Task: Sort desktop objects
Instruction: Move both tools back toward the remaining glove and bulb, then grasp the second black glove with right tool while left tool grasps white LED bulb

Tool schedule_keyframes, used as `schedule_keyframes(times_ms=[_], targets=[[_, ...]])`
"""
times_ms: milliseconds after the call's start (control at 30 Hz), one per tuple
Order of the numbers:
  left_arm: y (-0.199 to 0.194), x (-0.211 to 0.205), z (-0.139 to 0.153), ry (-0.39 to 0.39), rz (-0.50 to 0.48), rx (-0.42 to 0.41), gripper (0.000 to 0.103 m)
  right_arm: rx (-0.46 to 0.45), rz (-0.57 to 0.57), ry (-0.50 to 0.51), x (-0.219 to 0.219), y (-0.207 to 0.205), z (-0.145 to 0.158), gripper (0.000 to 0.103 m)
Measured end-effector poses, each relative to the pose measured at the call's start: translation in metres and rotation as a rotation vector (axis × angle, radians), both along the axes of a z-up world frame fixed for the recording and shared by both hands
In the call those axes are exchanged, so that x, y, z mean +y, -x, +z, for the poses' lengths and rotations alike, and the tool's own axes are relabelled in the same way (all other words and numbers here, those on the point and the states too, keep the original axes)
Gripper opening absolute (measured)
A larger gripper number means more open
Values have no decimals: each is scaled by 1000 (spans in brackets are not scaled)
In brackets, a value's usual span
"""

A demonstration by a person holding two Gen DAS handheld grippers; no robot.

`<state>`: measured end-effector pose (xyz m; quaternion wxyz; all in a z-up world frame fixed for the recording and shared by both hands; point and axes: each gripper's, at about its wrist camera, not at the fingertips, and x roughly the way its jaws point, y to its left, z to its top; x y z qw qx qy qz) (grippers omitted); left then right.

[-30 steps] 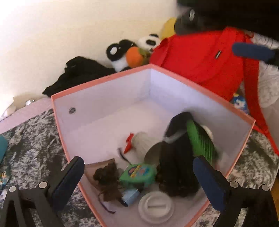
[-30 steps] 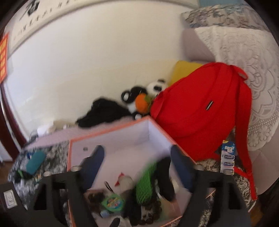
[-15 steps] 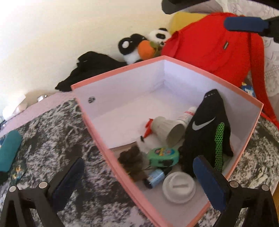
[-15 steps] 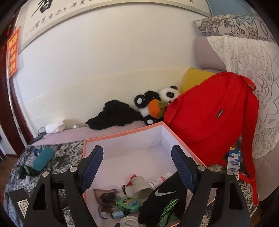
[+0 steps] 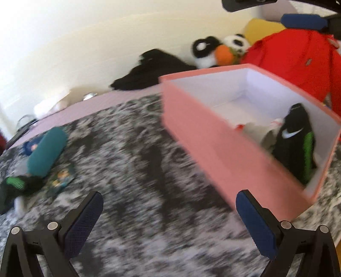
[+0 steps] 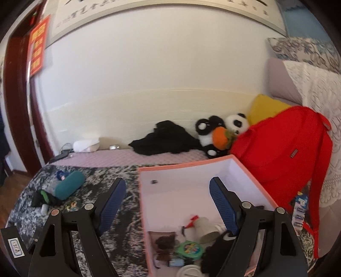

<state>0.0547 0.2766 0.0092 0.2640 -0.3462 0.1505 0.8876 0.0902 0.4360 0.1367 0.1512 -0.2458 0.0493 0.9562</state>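
Left gripper (image 5: 168,215): jaws wide apart, nothing between them, touching nothing; hangs over the black-and-white patterned cover (image 5: 132,170), just left of the pink box (image 5: 213,140). Frame is motion-blurred

Right gripper (image 6: 166,198): jaws wide apart too, empty, above the box's (image 6: 185,166) left wall. Left pad (image 6: 110,202) sits over the cover (image 6: 125,234), right pad (image 6: 221,204) over the box interior. In the left wrist view one blue pad of the right gripper (image 5: 302,21) shows at top right

In the box: black glove (image 5: 296,138) with green mesh panel and a white swoosh logo, leaning on the right wall; white spray bottle with red nozzle (image 6: 202,223); round green tape-measure-like thing (image 6: 189,248) with a colourful label, unreadable; dark brown clump (image 6: 165,241); white round lid (image 6: 188,271); small blue item (image 6: 175,262)

Still out on the cover, well left of the box: teal cylindrical case (image 6: 69,187), a second black-and-green glove (image 6: 43,197) touching it, small card with cartoon print (image 5: 61,176), white tube (image 6: 44,209)

Behind: red backpack (image 6: 285,149) with a small dark tag, text too small; panda plush (image 6: 223,132) holding an orange ball; black garment (image 6: 164,138); yellow cushion (image 6: 266,107); blue blister pack (image 6: 300,208) beside the backpack

Writing: calligraphy scroll (image 6: 149,8) at top of the wall and a red poster with yellow characters (image 6: 38,46), neither readable. Sticker (image 6: 16,247) on the right gripper body, digits unclear
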Motion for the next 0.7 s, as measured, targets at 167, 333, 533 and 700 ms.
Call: schedule_keyframes(times_ms=[167,333,533,700], targets=[[23,-61,-10,4,112,-10,103,-24,75,-28,-48,25,-5,84],[46,-123,-23,-17,234,-18,103,-40,172,-65,-107,53,-13,75],[77,-204,-51,58,469,69,103,-109,313,-125,-198,95,-42,67],[98,-272,-67,17,622,-22,103,-172,448,-166,-275,133,-77,67]])
